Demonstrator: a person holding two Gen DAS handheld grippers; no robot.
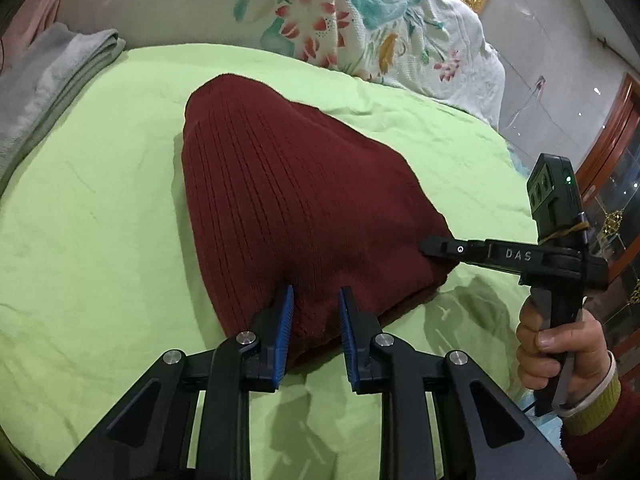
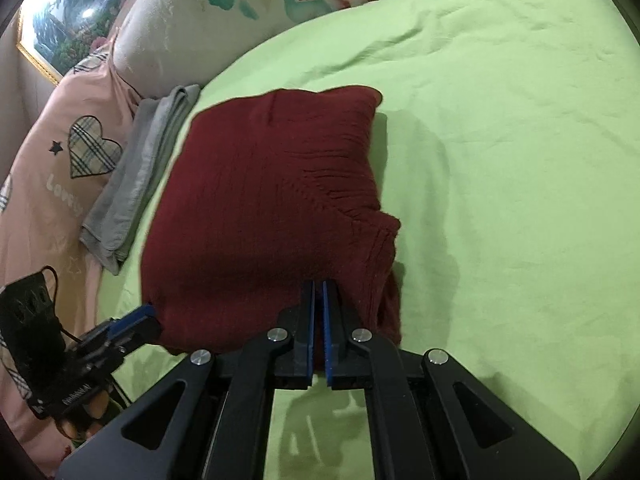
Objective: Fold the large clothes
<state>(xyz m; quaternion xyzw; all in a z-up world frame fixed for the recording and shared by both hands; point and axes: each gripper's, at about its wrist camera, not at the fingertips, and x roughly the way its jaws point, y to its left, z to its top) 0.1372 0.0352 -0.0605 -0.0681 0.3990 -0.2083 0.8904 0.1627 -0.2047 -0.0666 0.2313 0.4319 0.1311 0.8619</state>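
Observation:
A dark red ribbed knit sweater lies folded into a compact shape on the green bed sheet; it also shows in the right wrist view. My left gripper is open, its blue pads on either side of the sweater's near edge. My right gripper is shut on the sweater's near right corner. In the left wrist view the right gripper pinches the sweater's right edge. In the right wrist view the left gripper sits at the sweater's near left corner.
A folded grey cloth lies left of the sweater, also in the left wrist view. A floral quilt is piled at the bed's far side. A pink heart-print pillow lies at the left. Wooden glass cabinets stand at the right.

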